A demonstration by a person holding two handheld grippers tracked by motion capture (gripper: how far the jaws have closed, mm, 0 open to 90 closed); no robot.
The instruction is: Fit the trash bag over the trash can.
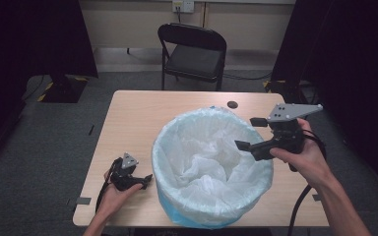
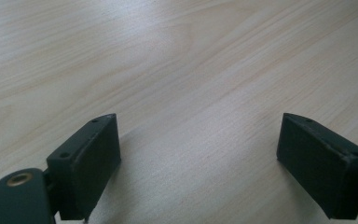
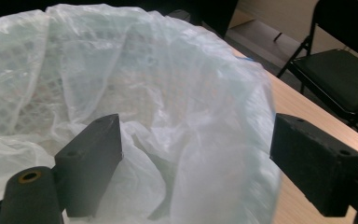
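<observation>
Where liner [image 3: 200, 121] bunches, basket [image 3: 23, 93] mesh blurred.

Black grippers [image 1: 251, 132], grey triangular plates

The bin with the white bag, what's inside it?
Inside the bin there is just the white bag, crumpled and loose, with the bin's lattice wall showing through it. The bag's folds cover the bottom, so anything underneath is hidden.

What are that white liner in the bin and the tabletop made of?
The liner looks like thin translucent plastic film: it crinkles, and the lattice wall of the bin shows through it. The tabletop looks like pale wood or wood-look laminate, matte, with visible grain lines.
</observation>
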